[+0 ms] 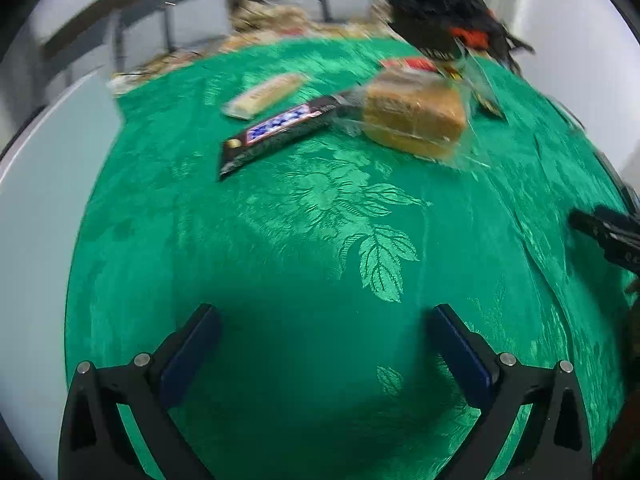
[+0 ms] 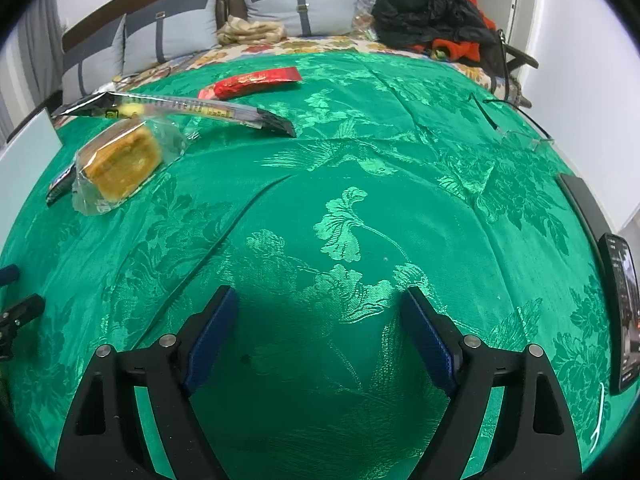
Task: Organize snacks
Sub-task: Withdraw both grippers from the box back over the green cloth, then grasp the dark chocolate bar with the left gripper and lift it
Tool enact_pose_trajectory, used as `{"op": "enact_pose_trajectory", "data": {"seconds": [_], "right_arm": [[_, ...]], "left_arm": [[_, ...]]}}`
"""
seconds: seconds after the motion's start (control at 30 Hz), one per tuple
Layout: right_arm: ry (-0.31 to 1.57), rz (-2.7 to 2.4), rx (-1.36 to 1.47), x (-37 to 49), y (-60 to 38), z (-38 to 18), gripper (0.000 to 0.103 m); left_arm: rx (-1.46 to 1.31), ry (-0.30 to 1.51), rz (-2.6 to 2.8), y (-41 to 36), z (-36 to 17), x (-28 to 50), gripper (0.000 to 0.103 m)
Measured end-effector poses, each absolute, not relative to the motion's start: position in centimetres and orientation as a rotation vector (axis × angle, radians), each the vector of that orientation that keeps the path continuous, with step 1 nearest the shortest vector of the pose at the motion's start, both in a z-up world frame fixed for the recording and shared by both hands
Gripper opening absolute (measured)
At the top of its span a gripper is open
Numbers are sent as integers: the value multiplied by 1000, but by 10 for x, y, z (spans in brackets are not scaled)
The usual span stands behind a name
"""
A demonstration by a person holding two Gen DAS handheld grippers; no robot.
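Hovering over the green floral-patterned cloth (image 1: pixel 320 240), the left gripper (image 1: pixel 326 314) had its blue-padded jaws spread wide with nothing between them. The right gripper (image 2: pixel 318 294) likewise stood apart and empty above the same cloth. Ahead of the left gripper lay a dark-wrapped chocolate bar with a blue-and-white label (image 1: pixel 280 130), touching a golden sponge cake in clear plastic wrap (image 1: pixel 414 120); a pale beige wrapped bar (image 1: pixel 264 94) lay just beyond the chocolate bar. From the right wrist view, a long clear packet with black ends (image 2: pixel 180 110) and a red foil packet (image 2: pixel 250 82) rested behind the cake. A black phone (image 2: pixel 622 312) sat at the cloth's right edge.
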State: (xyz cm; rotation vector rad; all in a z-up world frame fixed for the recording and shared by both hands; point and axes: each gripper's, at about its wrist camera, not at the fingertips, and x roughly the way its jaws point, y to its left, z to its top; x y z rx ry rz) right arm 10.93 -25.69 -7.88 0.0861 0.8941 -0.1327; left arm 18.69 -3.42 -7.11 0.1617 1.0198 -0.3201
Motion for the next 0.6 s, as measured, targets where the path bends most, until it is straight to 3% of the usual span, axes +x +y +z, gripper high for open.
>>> {"op": "enact_pose_trajectory", "data": {"seconds": [0.27,0.37,0.4,0.43,0.47,0.53,0.6], "right_arm": [[894,-132,87,109,-257,-79,87],[894,-132,86,109,-257,-79,87],[894,-132,87,109,-257,-79,87],[894,-132,87,109,-257,-79,87],[894,-132,87,109,-257,-79,87],[894,-132,87,109,-257,-79,87],[894,-132,87,109,-257,-79,87]], "left_arm": [[265,1007,-410,-25,-31,286,102],[285,1051,-440,-32,-42,316,90],[294,1072,-455,-35,-48,321,82],[307,1094,-475,-39,-54,324,66],[329,1111,-491,-43,-59,323,59],[325,1069,-486,-42,-55,317,27],[283,1078,-466,-38,-53,310,18]]}}
